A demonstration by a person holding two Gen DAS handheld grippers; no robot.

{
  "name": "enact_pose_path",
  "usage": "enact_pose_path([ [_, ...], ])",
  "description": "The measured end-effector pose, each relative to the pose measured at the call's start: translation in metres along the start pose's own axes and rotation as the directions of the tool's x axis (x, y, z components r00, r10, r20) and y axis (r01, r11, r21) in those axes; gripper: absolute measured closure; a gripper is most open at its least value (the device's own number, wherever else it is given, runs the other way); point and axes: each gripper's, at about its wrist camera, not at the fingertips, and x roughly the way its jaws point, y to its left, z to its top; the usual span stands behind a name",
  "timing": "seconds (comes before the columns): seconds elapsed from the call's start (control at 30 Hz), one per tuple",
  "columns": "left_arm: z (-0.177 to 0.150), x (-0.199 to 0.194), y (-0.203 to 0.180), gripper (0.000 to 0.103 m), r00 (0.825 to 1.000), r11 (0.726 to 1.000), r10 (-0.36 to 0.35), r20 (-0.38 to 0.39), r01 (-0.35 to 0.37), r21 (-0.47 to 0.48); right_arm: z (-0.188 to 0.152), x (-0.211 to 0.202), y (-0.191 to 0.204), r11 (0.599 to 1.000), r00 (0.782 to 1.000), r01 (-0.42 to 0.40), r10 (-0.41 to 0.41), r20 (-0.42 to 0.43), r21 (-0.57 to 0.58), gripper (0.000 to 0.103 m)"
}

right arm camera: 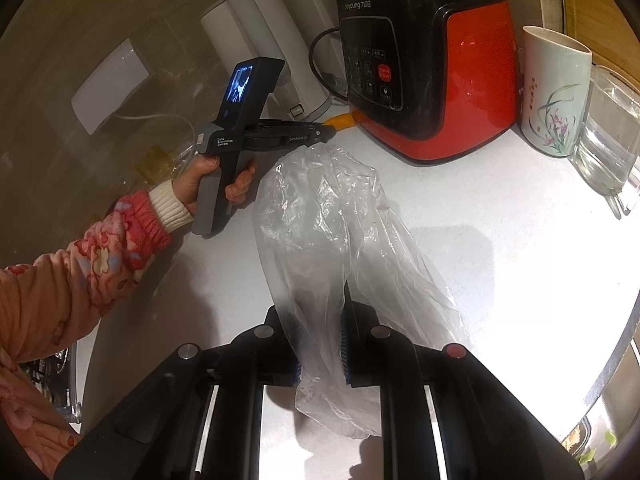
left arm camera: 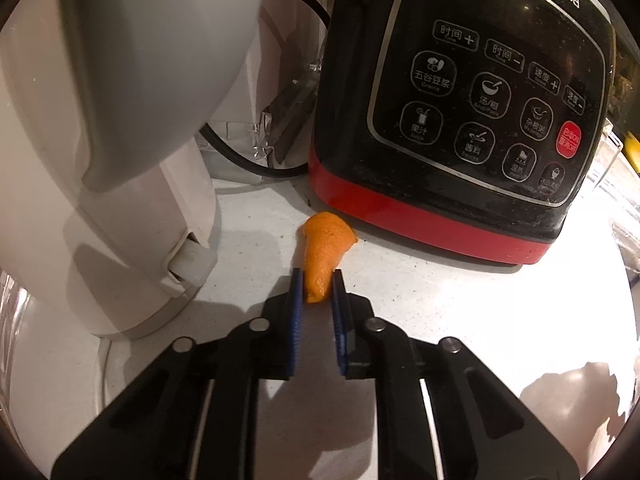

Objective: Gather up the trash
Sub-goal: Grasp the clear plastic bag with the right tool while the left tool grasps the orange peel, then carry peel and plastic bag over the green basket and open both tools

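An orange peel (left arm camera: 323,249) lies on the white counter (left arm camera: 420,300) in front of the blender base. My left gripper (left arm camera: 316,280) is shut on the peel's near end, blue pads on both sides. In the right wrist view the left gripper (right arm camera: 330,130) reaches to the peel (right arm camera: 342,121) at the blender's foot. My right gripper (right arm camera: 320,320) is shut on a clear plastic bag (right arm camera: 332,224), which stands crumpled up from the counter between the fingers.
A black and red blender (left arm camera: 460,112) (right arm camera: 428,68) stands at the back. A white kettle (left arm camera: 100,140) (right arm camera: 276,52) is to its left, with a black cord behind. A flowered cup (right arm camera: 554,92) and a glass jug (right arm camera: 608,140) stand at right.
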Motion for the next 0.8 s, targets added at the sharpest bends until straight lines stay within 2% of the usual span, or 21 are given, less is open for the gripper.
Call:
enact_pose_path([
  [0.23, -0.014, -0.012, -0.015, 0.095, 1.000, 0.999, 0.018, 0.012, -0.019, 0.043, 0.001, -0.003, 0.003, 1.000, 1.000, 0.003, -0.003, 0.002, -0.005, 0.087],
  [0.4, -0.036, -0.042, -0.030, 0.095, 0.999, 0.999, 0.033, 0.022, -0.033, 0.037, -0.005, -0.014, 0.014, 1.000, 1.000, 0.002, -0.002, 0.016, -0.016, 0.087],
  [0.63, -0.074, -0.125, -0.052, 0.095, 0.997, 0.999, 0.031, 0.069, -0.029, -0.039, -0.030, -0.047, 0.046, 1.000, 0.999, -0.013, 0.014, 0.053, -0.023, 0.087],
  [0.8, -0.114, -0.186, -0.093, 0.095, 0.994, 0.996, 0.025, 0.104, -0.016, -0.089, -0.066, -0.083, 0.080, 1.000, 0.997, -0.018, 0.020, 0.073, -0.022, 0.087],
])
